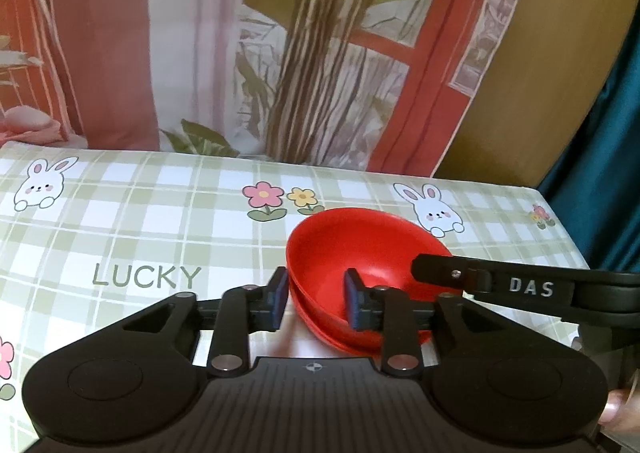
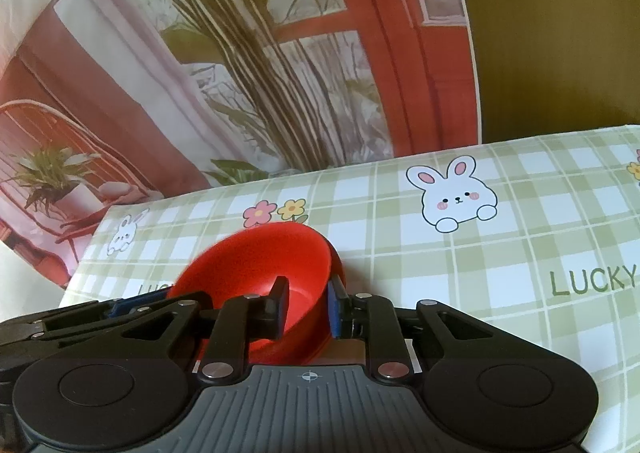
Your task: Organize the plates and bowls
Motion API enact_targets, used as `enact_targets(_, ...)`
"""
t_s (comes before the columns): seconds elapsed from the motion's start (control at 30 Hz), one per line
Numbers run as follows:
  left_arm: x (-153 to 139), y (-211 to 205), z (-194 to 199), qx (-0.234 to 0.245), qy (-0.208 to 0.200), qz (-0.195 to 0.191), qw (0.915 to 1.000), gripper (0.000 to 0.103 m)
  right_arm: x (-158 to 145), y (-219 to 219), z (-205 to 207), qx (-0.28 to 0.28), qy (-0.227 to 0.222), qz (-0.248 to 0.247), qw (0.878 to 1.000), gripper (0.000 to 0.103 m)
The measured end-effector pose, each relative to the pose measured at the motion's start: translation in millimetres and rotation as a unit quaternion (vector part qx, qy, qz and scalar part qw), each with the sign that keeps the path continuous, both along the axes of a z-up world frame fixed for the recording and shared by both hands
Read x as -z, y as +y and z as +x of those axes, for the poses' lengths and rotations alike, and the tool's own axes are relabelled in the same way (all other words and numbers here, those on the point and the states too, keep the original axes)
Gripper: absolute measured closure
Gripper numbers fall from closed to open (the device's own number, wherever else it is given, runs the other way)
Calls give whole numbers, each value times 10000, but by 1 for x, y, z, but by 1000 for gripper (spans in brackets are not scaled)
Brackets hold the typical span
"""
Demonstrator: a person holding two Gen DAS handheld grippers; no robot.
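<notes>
- The left gripper point(image 1: 316, 303) is seen part-open, its blue pads straddling the near wall of a glossy red plastic bowl point(image 1: 360, 253), a gap visible at the outer pad.
- The right gripper point(image 2: 308, 309) is seen clamped on the same bowl's right wall, one finger inside, one outside.
- The bowl is nested, tilted, in a second red bowl point(image 1: 320, 327) on the green checked bunny-print tablecloth point(image 1: 160, 221), just in front of its printed flowers.
- Light, stiff, slippery plastic is judged likely; the thin rim is the best hold.
</notes>
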State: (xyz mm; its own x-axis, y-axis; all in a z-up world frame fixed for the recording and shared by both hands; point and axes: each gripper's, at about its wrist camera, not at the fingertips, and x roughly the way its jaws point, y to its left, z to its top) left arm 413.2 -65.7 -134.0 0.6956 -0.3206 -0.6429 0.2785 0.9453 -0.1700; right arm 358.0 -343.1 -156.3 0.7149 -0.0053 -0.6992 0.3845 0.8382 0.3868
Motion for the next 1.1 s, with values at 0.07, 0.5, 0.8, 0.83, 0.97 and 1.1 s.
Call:
enact_targets(0.07,1,3,1,-46,12,-33,10000,70,-1,0,-1,28,-21,-10,10000,82)
enact_targets(0.5,22,6,10,-250,277,-416,9984,66,15,-6,-1,154,101,134,9997,78)
enact_targets(0.8,32,1,13,-250,362,-480,9979,67,22,-3,4,80,143,243,9996,78)
enact_targets(0.83,32,1,14,-275,361,-491,9978,67,22,-3,5,83,144,253,9995,78)
enact_targets(0.97,32,5,15,-342,304,-555,9974,72,23,-2,4,100,132,256,9995,79)
enact_targets(1.1,30,1,14,-260,273,-536,9979,82,24,-2,4,79,146,256,9995,79)
